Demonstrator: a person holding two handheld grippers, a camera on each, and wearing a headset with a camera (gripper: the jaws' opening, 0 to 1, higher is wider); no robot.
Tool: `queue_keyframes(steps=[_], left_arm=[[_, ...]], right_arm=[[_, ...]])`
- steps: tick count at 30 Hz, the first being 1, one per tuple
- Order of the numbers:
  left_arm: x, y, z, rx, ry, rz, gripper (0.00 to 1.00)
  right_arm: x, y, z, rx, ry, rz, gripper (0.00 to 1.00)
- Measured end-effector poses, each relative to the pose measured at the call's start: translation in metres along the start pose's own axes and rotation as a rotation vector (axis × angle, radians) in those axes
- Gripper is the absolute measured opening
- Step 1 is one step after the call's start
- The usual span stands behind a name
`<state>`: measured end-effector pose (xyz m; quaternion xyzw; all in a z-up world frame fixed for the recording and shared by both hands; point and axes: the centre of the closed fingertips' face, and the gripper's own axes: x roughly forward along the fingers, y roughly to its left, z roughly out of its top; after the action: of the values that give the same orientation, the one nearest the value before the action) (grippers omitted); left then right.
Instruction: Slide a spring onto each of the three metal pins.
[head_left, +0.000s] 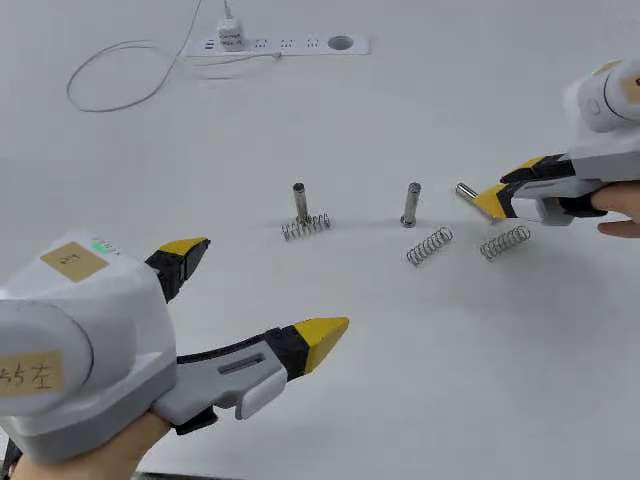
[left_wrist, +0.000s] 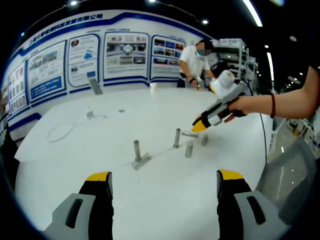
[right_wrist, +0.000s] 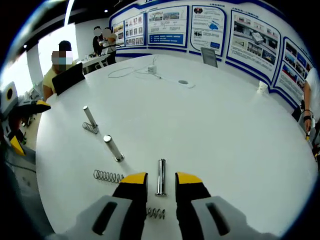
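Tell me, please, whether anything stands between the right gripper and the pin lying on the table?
Nothing visible does. The lying pin sits in the gap between the right gripper's open fingers, apparently touching neither. One spring lies off to the side, outside that gap.

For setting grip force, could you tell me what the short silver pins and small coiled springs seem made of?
The short silver pins look like polished metal, likely steel: smooth, bright highlights. The small coiled springs appear to be thin bare metal wire, greyer and duller; alloy unclear.
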<state>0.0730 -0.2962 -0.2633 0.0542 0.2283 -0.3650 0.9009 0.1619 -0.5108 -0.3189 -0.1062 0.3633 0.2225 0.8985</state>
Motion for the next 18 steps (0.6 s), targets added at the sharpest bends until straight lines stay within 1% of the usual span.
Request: queue_keyframes(steps=[9,18], left_arm=[[0.004,-0.002,-0.005,-0.003,0.010,-0.008,0.87],[0.009,-0.003,-0.004,-0.004,0.010,-0.018,0.86]], right_arm=[[0.018,0.002,0.004,-0.026,0.024,0.019,0.20],[0.030,0.003,0.000,0.005,0.062,0.027,0.16]])
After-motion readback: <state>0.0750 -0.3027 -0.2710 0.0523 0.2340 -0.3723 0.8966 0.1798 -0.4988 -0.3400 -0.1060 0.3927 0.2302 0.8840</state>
